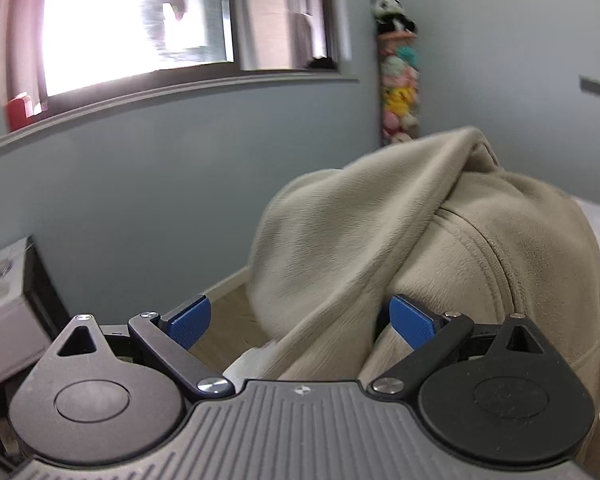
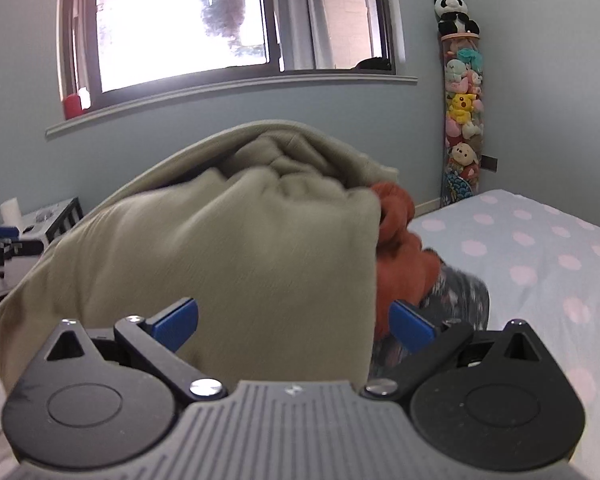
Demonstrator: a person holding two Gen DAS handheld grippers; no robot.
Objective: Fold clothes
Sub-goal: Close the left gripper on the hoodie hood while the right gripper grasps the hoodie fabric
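Note:
A beige fleece garment (image 1: pixel 440 240) fills the right half of the left wrist view, bunched and raised, with a fold running down between the blue pads. My left gripper (image 1: pixel 300 322) stands wide open with that fold lying loose between its fingers. In the right wrist view the same beige garment (image 2: pixel 228 248) bulges up in front of my right gripper (image 2: pixel 294 320), which is also wide open with cloth between its pads. An orange garment (image 2: pixel 404 248) and a dark patterned one (image 2: pixel 456 296) lie behind it on the bed.
The bed has a pale sheet with pink dots (image 2: pixel 540 248). A window (image 2: pixel 220 24) is on the far wall. A tall clear tube of plush toys (image 2: pixel 462 112) stands in the corner. A white bedside unit (image 2: pixel 24 232) stands at the left.

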